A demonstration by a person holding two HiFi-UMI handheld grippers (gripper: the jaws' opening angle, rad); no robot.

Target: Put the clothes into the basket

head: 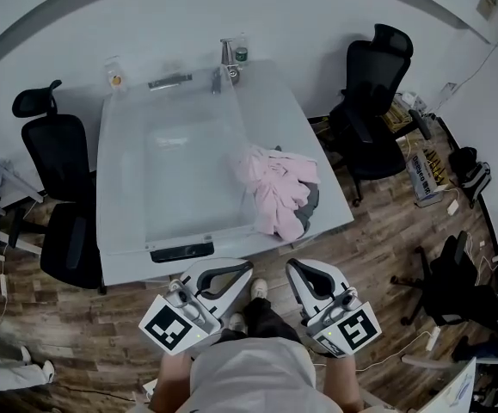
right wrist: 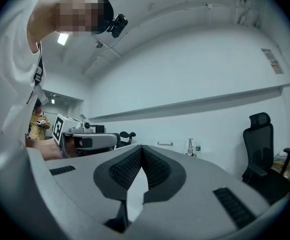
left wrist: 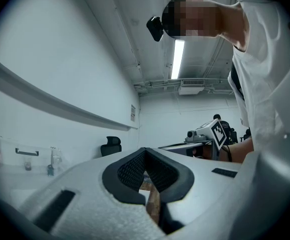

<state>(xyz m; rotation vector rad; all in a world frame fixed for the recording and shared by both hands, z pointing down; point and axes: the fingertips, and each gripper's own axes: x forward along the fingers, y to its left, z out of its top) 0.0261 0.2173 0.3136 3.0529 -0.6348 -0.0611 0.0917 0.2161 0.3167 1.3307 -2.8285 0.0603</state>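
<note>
A pile of pink clothes [head: 274, 188] lies on the right part of the white table [head: 322, 196], with a grey garment [head: 310, 203] under its right edge. A large clear basket [head: 115, 170] stands on the table's left and middle, and the pink pile touches its right wall. Both grippers hang low in front of the table's near edge, close to the person's body. My left gripper [head: 236, 269] [left wrist: 145, 151] has its jaw tips together with nothing between them. My right gripper [head: 296, 267] [right wrist: 141, 149] is likewise shut and empty.
Black office chairs stand left of the table [head: 59, 196] and at its back right [head: 371, 101], with another [head: 451, 282] on the wooden floor to the right. A small bottle [head: 241, 55] and a metal fixture [head: 227, 58] sit at the table's far edge.
</note>
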